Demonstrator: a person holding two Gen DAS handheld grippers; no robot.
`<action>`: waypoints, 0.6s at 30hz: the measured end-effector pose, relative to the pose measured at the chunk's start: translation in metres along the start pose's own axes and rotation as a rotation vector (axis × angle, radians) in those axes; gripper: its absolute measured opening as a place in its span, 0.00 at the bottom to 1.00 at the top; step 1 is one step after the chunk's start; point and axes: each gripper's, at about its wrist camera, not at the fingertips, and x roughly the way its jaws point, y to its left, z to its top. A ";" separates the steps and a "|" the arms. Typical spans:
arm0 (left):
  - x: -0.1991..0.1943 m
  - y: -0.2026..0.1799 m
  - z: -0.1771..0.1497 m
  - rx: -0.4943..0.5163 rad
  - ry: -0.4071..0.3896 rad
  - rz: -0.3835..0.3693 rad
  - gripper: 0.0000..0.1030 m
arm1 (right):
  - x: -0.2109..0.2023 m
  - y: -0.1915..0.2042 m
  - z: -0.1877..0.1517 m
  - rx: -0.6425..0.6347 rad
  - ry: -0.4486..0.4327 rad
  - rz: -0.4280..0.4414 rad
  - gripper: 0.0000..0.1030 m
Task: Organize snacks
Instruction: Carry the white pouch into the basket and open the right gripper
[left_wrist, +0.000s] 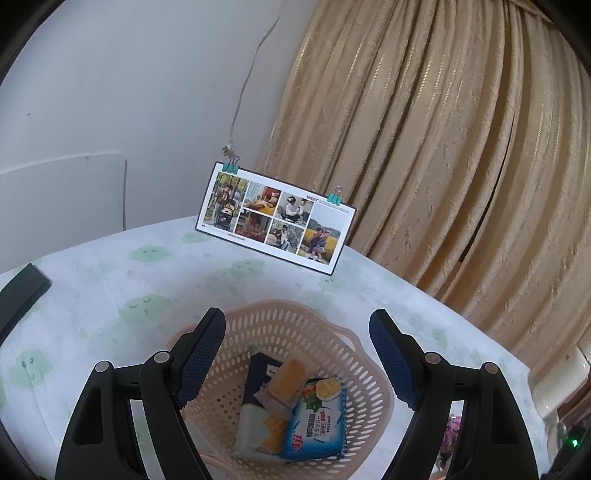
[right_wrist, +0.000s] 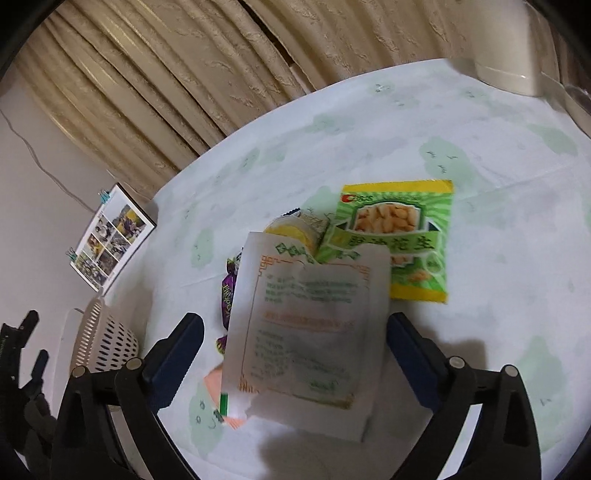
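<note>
white packet lengthwise between tongs

The left gripper was all black plastic linkage rising from the bottom corners of the frame, round silver pivot pins at each joint and triangular cut-outs low in the outer arms. Its fingers wore dark blue, finely dotted pads. The right gripper showed the same build, pads smoother-looking.

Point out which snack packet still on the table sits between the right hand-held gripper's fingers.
The white packet with orange-and-green print, framed by the open right hand-held gripper. The green peanut bag and purple candy lie beyond or beside it.
</note>
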 end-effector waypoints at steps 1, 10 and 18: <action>0.000 -0.001 0.000 0.003 0.001 -0.002 0.78 | 0.002 0.002 0.001 -0.012 -0.005 -0.015 0.96; 0.001 -0.002 -0.001 0.002 0.003 -0.006 0.78 | 0.007 0.008 0.005 -0.106 -0.022 -0.148 0.40; -0.002 0.004 0.002 -0.021 -0.017 0.003 0.78 | -0.017 0.018 -0.001 -0.109 -0.061 -0.109 0.37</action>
